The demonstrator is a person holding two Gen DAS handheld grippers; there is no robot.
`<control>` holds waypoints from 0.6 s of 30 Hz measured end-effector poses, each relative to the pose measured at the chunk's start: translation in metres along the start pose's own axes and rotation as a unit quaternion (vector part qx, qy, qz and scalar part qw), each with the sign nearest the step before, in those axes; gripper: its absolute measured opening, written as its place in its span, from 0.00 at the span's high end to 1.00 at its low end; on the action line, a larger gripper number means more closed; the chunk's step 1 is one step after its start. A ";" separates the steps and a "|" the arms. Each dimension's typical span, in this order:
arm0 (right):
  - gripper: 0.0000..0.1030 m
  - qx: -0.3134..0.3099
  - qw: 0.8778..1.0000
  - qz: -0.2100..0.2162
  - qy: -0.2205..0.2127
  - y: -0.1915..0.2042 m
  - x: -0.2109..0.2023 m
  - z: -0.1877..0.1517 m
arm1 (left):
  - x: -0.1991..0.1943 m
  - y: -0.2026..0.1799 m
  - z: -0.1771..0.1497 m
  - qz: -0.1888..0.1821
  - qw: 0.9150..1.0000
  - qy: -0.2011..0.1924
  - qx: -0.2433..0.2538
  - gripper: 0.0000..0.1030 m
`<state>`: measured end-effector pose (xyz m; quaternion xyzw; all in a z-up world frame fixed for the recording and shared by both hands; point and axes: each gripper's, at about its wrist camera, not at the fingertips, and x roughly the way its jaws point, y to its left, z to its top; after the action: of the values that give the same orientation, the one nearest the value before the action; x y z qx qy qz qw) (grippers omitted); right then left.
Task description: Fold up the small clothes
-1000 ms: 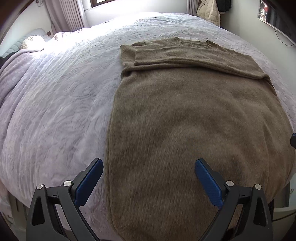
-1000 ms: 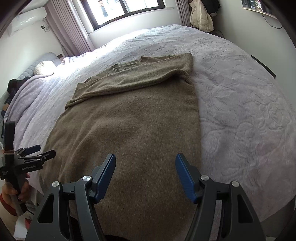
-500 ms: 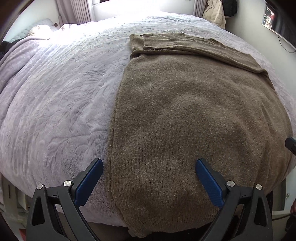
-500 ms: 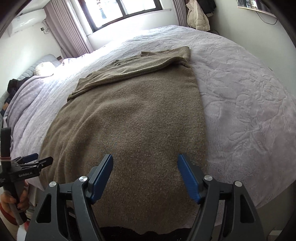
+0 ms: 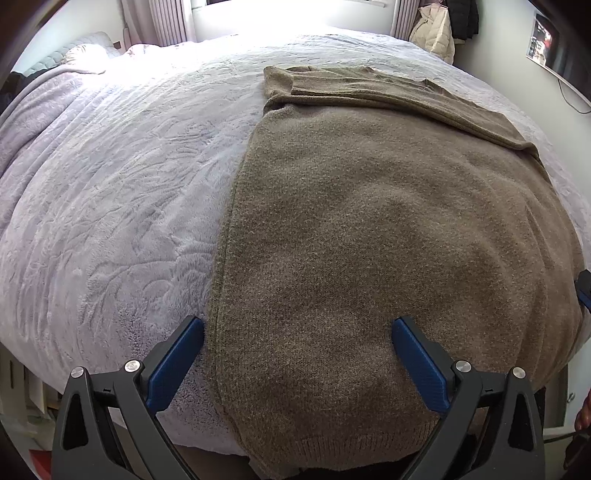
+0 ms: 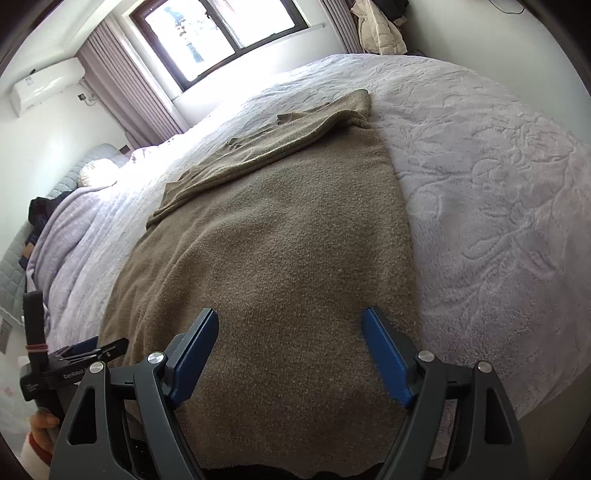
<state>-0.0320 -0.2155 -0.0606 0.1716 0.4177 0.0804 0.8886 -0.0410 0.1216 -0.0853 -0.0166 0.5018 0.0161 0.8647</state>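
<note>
A brown knit sweater lies flat on the bed, sleeves folded across its far end, hem hanging over the near edge. It also shows in the right wrist view. My left gripper is open and empty, its fingers astride the sweater's left hem corner. My right gripper is open and empty above the hem's right part. The left gripper also shows at the lower left of the right wrist view. A blue tip of the right gripper shows at the right edge of the left wrist view.
The bed carries a pale lilac embossed bedspread, also in the right wrist view. A pillow lies at its head. A window and curtains stand behind. A jacket hangs at the far right.
Both grippers have drawn back toward the bed's near edge and lowered toward the sweater's hem. Both stay open. The sweater has not moved.
</note>
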 end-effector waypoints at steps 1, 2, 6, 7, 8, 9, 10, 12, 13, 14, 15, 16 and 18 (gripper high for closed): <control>0.19 0.003 1.000 0.003 -0.002 0.000 -0.001 0.000 | 0.000 0.000 0.000 -0.001 1.000 -0.002 0.000 0.01; 0.19 0.007 1.000 0.008 -0.005 -0.001 -0.001 -0.001 | 0.000 0.000 -0.001 0.000 1.000 -0.003 0.001 0.01; 0.18 0.043 0.998 0.040 -0.023 -0.013 -0.004 -0.004 | 0.000 -0.002 -0.003 0.005 1.000 -0.006 0.005 0.01; 0.18 0.048 0.998 0.044 -0.025 -0.014 -0.004 -0.004 | 0.000 -0.003 -0.003 0.007 1.000 -0.005 0.006 0.01; 0.18 0.050 0.997 0.045 -0.027 -0.015 -0.004 -0.004 | 0.000 -0.004 -0.003 0.009 1.000 -0.005 0.005 0.01; 0.18 0.048 0.998 0.044 -0.027 -0.014 -0.004 -0.004 | 0.000 -0.005 -0.003 0.011 1.000 -0.006 0.005 0.01; 0.18 0.045 0.998 0.041 -0.027 -0.013 -0.004 -0.004 | 0.000 -0.006 -0.004 0.013 1.000 -0.006 0.005 0.01; 0.18 0.034 0.999 0.034 -0.025 -0.010 -0.003 -0.004 | 0.000 -0.007 -0.004 0.017 1.000 -0.010 0.007 0.01; 0.18 0.032 0.999 0.032 -0.025 -0.009 -0.003 -0.004 | -0.001 -0.008 -0.004 0.017 1.000 -0.011 0.007 0.01; 0.18 0.032 0.999 0.032 -0.026 -0.009 -0.003 -0.004 | -0.001 -0.008 -0.005 0.017 1.000 -0.012 0.007 0.01; 0.18 0.032 0.999 0.033 -0.026 -0.009 -0.003 -0.005 | -0.001 -0.007 -0.005 0.015 1.000 -0.011 0.006 0.01; 0.18 0.034 0.998 0.036 -0.026 -0.010 -0.004 -0.005 | -0.001 -0.006 -0.005 0.013 1.000 -0.010 0.004 0.01; 0.18 0.035 0.998 0.041 -0.025 -0.012 -0.004 -0.004 | -0.002 -0.005 -0.005 0.009 1.000 -0.009 0.002 0.01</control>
<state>-0.0375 -0.2265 -0.0647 0.2212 0.3906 0.0980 0.8882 -0.0462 0.1167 -0.0856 -0.0103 0.4942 0.0232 0.8690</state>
